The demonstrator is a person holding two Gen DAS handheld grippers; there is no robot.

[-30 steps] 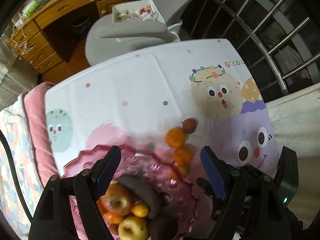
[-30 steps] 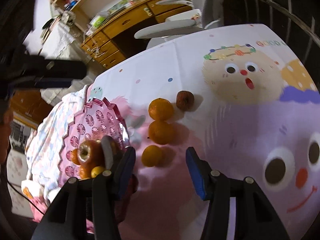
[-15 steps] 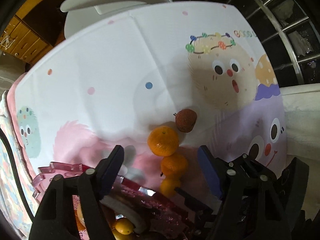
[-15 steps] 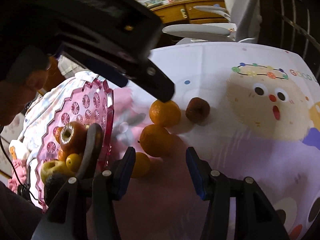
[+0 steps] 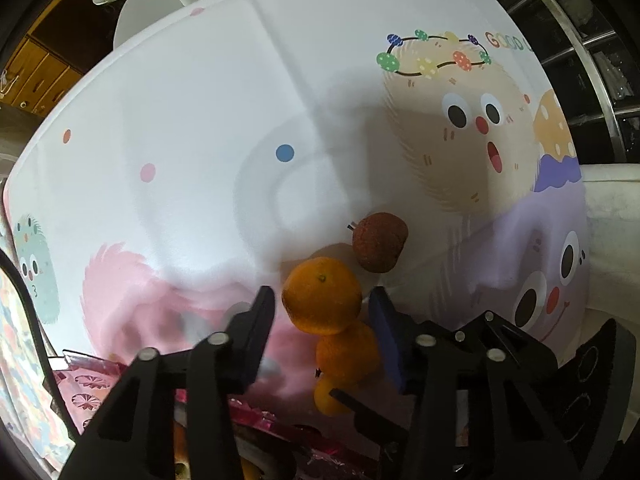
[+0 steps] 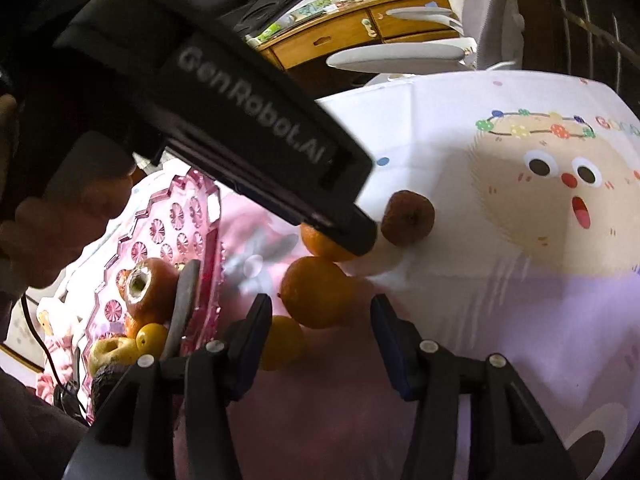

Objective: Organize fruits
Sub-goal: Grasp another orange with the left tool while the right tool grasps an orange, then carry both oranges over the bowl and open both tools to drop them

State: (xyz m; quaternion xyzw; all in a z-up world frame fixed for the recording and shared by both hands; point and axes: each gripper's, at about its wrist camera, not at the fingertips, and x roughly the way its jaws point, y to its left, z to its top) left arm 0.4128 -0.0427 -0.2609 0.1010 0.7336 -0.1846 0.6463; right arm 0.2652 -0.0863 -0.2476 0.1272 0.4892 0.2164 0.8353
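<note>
From my left wrist, my left claw (image 5: 322,312) stood spread around the far orange (image 5: 322,296), a firm, round, slippery fruit: best taken across its middle.

From my right wrist, my right claw (image 6: 320,312) gaped, empty, before the middle orange (image 6: 316,292).

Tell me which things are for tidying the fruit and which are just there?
For the job: three oranges, brown fruit, pink tray with fruit, left gripper, right gripper.

Just there: cartoon tablecloth, chair, wooden drawers.
</note>
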